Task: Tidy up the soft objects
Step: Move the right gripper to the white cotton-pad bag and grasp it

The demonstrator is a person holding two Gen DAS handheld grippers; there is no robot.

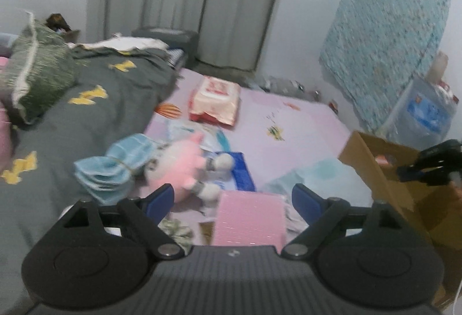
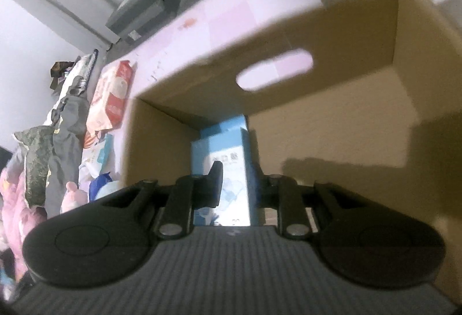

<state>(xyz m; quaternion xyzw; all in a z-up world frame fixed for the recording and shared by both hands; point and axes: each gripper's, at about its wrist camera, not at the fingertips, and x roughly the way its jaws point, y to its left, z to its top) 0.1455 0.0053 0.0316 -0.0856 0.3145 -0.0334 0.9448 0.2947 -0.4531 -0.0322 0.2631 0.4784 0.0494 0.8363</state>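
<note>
My left gripper (image 1: 233, 199) is open above the pink sheet, with a pink pack (image 1: 249, 218) between its blue fingers. A pink and white plush toy (image 1: 184, 167) lies just ahead, next to a bundle of blue face masks (image 1: 115, 170). A red and white tissue pack (image 1: 215, 99) lies farther back. The cardboard box (image 1: 384, 179) stands at the right, with my right gripper (image 1: 433, 164) over it. In the right wrist view my right gripper (image 2: 235, 185) is shut on a blue and white pack (image 2: 225, 170) inside the cardboard box (image 2: 332, 118).
A grey duvet (image 1: 72, 124) with yellow shapes and a green pillow (image 1: 37, 75) cover the bed's left side. A blue flat packet (image 1: 241, 173) lies by the plush. A patterned blue cloth (image 1: 387, 40) and a clear bin (image 1: 421, 112) stand at the right wall.
</note>
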